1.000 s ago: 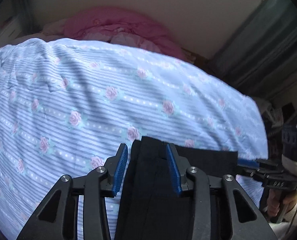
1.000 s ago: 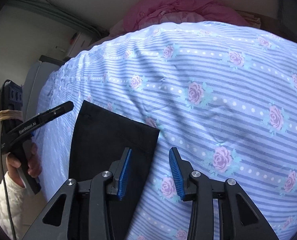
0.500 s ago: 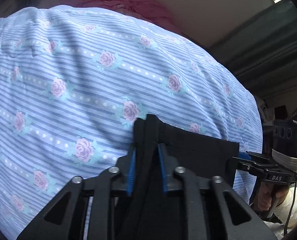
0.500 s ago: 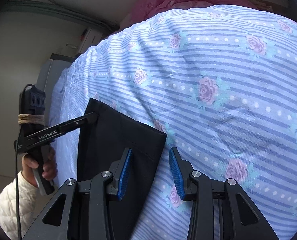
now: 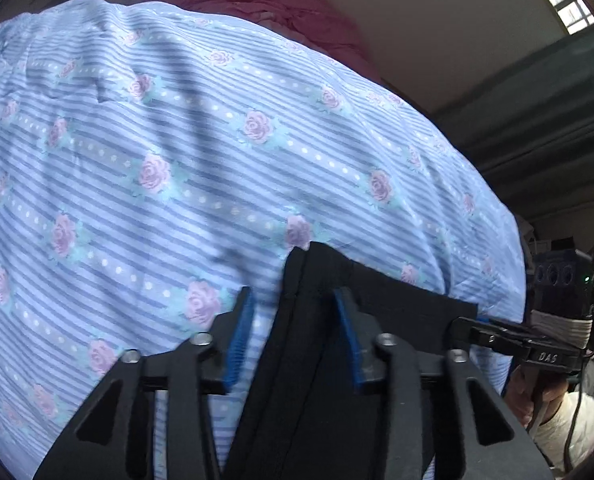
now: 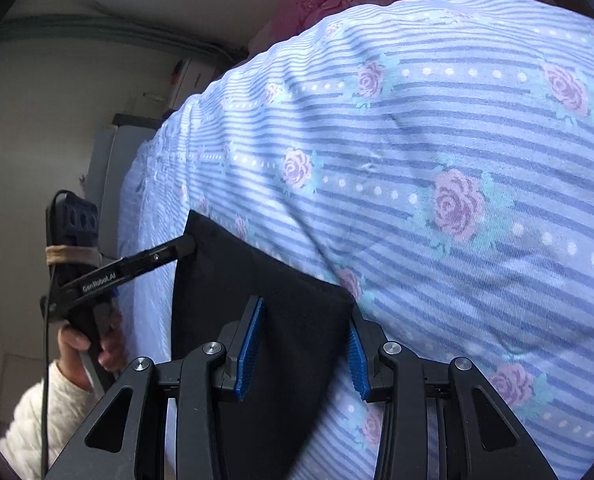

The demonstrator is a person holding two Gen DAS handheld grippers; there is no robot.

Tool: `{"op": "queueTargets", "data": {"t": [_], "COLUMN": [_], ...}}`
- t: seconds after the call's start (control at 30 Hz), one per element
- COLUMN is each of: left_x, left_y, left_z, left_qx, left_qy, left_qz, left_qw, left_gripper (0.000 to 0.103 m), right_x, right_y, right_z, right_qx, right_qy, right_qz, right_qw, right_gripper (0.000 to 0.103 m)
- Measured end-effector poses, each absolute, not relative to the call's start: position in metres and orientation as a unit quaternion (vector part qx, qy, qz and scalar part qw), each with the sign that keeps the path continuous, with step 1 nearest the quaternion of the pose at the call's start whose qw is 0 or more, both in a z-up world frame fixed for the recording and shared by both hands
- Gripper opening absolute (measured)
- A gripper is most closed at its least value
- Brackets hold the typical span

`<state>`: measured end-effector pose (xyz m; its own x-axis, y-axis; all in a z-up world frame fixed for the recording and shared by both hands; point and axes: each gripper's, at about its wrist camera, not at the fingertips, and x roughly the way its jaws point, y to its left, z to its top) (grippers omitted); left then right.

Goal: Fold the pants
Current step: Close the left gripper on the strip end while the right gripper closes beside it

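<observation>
Black pants (image 5: 397,304) lie folded on the flowered bedsheet (image 5: 177,140). My left gripper (image 5: 293,296) points down over their far left corner. Its jaws are opening, the thick hem stands between the blue pads (image 5: 239,340), and the left pad is clear of the cloth. In the right wrist view the pants (image 6: 237,272) run under my right gripper (image 6: 305,308), which straddles the far right corner with its pads apart and not pressing. Each gripper shows in the other's view: the left gripper (image 6: 177,248) at the left corner, the right gripper (image 5: 465,324) at the right edge.
The blue striped bedsheet (image 6: 417,140) stretches far beyond the pants. A pink blanket (image 5: 277,4) is heaped at the head of the bed. Dark curtains (image 5: 537,120) hang to the right. A grey cabinet (image 6: 109,160) stands past the bed's left edge. A hand in a white sleeve (image 6: 57,408) holds the left gripper.
The left jaws pinched the pants hem half a second ago and have since spread apart. Both grippers have sunk closer to the bed, and the right now sits over the pants corner.
</observation>
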<state>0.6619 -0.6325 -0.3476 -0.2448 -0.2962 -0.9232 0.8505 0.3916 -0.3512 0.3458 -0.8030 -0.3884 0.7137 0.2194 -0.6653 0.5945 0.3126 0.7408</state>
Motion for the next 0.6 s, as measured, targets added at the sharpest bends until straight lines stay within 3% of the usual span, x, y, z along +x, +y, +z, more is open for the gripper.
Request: {"op": "queueTargets", "data": {"t": [0.03, 0.07, 0.17, 0.2, 0.23, 0.3, 0.33, 0.4, 0.5, 0.6], "left_x": [0.662, 0.662, 0.662, 0.661, 0.659, 0.652, 0.647, 0.647, 0.647, 0.642], "left_y": [-0.634, -0.635, -0.641, -0.642, -0.644, -0.644, -0.644, -0.640, -0.635, -0.635], "left_z": [-0.348, -0.347, -0.348, -0.347, -0.347, -0.343, -0.341, -0.334, -0.316, -0.297], "left_qx": [0.219, 0.212, 0.211, 0.216, 0.222, 0.240, 0.247, 0.250, 0.259, 0.266], "left_qy": [0.613, 0.617, 0.622, 0.620, 0.618, 0.605, 0.596, 0.585, 0.572, 0.554], "left_qz": [-0.504, -0.504, -0.499, -0.501, -0.503, -0.505, -0.508, -0.515, -0.512, -0.522], "left_qw": [0.567, 0.566, 0.565, 0.564, 0.562, 0.566, 0.571, 0.575, 0.586, 0.591], "left_gripper": [0.064, 0.067, 0.065, 0.053, 0.035, 0.029, 0.017, 0.015, 0.014, 0.014], "right_x": [0.347, 0.348, 0.352, 0.353, 0.353, 0.353, 0.351, 0.345, 0.338, 0.333], "right_y": [-0.803, -0.803, -0.803, -0.802, -0.801, -0.801, -0.800, -0.800, -0.799, -0.799], "right_z": [-0.389, -0.390, -0.389, -0.388, -0.386, -0.384, -0.382, -0.379, -0.373, -0.358], "right_qx": [0.574, 0.574, 0.565, 0.560, 0.557, 0.561, 0.564, 0.565, 0.553, 0.557], "right_qy": [0.353, 0.352, 0.357, 0.360, 0.362, 0.362, 0.362, 0.359, 0.354, 0.339], "right_qz": [-0.128, -0.128, -0.128, -0.127, -0.127, -0.130, -0.131, -0.131, -0.140, -0.137], "right_qw": [0.728, 0.728, 0.732, 0.735, 0.737, 0.733, 0.731, 0.731, 0.742, 0.746], "right_gripper": [0.040, 0.040, 0.040, 0.040, 0.040, 0.040, 0.040, 0.040, 0.017, 0.013]}}
